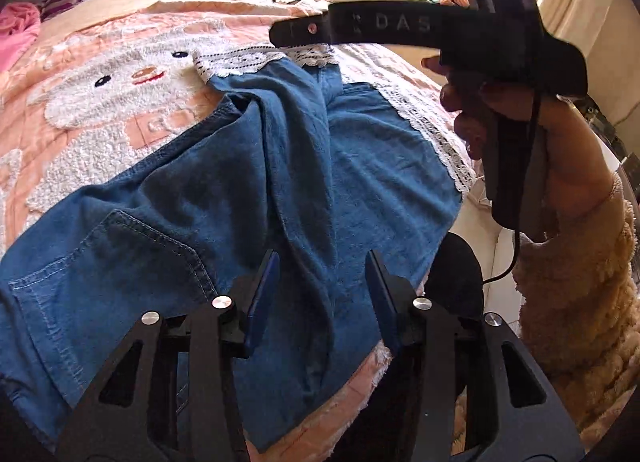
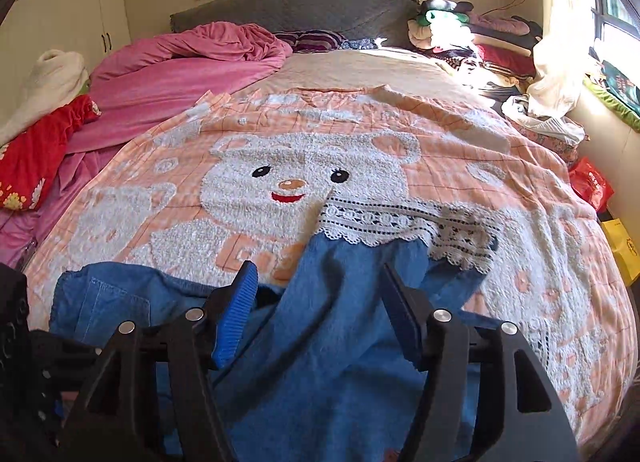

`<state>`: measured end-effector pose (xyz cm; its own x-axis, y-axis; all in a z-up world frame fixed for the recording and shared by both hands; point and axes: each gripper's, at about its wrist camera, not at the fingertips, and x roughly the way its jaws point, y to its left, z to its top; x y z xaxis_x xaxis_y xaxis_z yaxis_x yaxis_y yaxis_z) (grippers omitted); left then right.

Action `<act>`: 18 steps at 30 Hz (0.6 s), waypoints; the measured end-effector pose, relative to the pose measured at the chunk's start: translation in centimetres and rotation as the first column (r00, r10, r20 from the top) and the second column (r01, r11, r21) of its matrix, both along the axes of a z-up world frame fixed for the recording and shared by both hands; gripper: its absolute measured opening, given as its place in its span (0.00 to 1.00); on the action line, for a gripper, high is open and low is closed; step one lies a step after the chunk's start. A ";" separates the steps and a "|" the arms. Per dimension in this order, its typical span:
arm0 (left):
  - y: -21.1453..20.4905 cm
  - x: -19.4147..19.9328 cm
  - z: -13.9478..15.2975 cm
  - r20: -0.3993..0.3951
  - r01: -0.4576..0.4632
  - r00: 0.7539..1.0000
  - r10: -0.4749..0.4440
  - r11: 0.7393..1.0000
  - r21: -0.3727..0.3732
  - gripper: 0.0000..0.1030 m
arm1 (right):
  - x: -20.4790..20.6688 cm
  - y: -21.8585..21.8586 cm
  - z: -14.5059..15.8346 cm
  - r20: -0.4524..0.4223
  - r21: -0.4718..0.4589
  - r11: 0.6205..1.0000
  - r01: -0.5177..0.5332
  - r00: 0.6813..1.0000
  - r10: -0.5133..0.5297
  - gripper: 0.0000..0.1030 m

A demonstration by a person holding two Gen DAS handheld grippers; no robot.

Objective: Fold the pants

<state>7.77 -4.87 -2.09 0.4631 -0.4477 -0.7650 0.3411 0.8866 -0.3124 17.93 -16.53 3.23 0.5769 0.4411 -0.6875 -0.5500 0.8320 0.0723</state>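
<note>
Blue denim pants (image 1: 248,190) with white lace cuffs (image 1: 236,62) lie spread and rumpled on the bed, a back pocket (image 1: 120,262) at the left. My left gripper (image 1: 322,282) is open just above the pants near the seat, holding nothing. My right gripper (image 2: 318,302) is open over the pant legs (image 2: 340,322), with the lace cuffs (image 2: 392,222) beyond its tips. In the left wrist view the right gripper's black body (image 1: 500,42) and the hand holding it are at the upper right.
A peach blanket with a white bear (image 2: 300,166) covers the bed. A pink quilt (image 2: 180,70) and a red pillow (image 2: 36,158) lie at the far left. Piled clothes (image 2: 472,34) sit by the grey headboard (image 2: 296,6). A window and curtain (image 2: 560,22) are at the right.
</note>
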 end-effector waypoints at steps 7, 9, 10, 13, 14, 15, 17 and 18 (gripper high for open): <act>-0.6 0.7 -2.2 -0.061 -0.001 0.998 0.000 1.000 -0.022 0.18 | 6.0 5.2 -2.7 -0.043 -0.133 0.991 -0.010 0.999 0.004 0.60; -0.7 0.6 -2.3 -0.054 -0.001 0.999 0.000 1.000 -0.016 0.18 | 7.7 6.3 -3.9 -0.061 -0.165 0.986 0.011 0.998 -0.022 0.60; -0.7 0.6 -2.3 -0.051 0.000 0.999 -0.001 1.000 -0.015 0.18 | 8.4 6.8 -4.5 -0.068 -0.181 0.983 0.016 0.997 -0.028 0.60; -0.7 0.7 -2.3 -0.057 -0.002 0.998 0.000 1.000 -0.028 0.18 | 10.4 8.0 -6.4 -0.094 -0.221 0.974 0.050 0.993 -0.072 0.60; -0.7 0.7 -2.3 -0.058 -0.001 0.998 -0.001 0.999 -0.032 0.18 | 11.0 8.1 -7.0 -0.107 -0.236 0.970 0.056 0.991 -0.084 0.58; -0.3 0.3 -2.1 -0.060 0.000 0.998 -0.002 0.999 -0.037 0.18 | 11.3 8.2 -7.6 -0.113 -0.244 0.969 0.048 0.991 -0.077 0.40; -0.2 0.3 -1.9 -0.064 0.002 0.998 -0.005 0.999 -0.044 0.18 | 11.7 7.5 -8.0 -0.122 -0.214 0.976 0.051 0.989 -0.079 0.25; 0.0 0.3 -1.8 -0.066 0.003 0.998 -0.006 0.999 -0.051 0.18 | 11.8 6.7 -7.7 -0.135 -0.167 0.984 0.063 0.987 -0.087 0.11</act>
<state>8.05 -4.83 -3.92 0.4099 -0.4885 -0.7703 0.3221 0.8676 -0.3788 29.75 -9.82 -4.48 0.4959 0.2765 -0.8232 -0.4795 0.8775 0.0059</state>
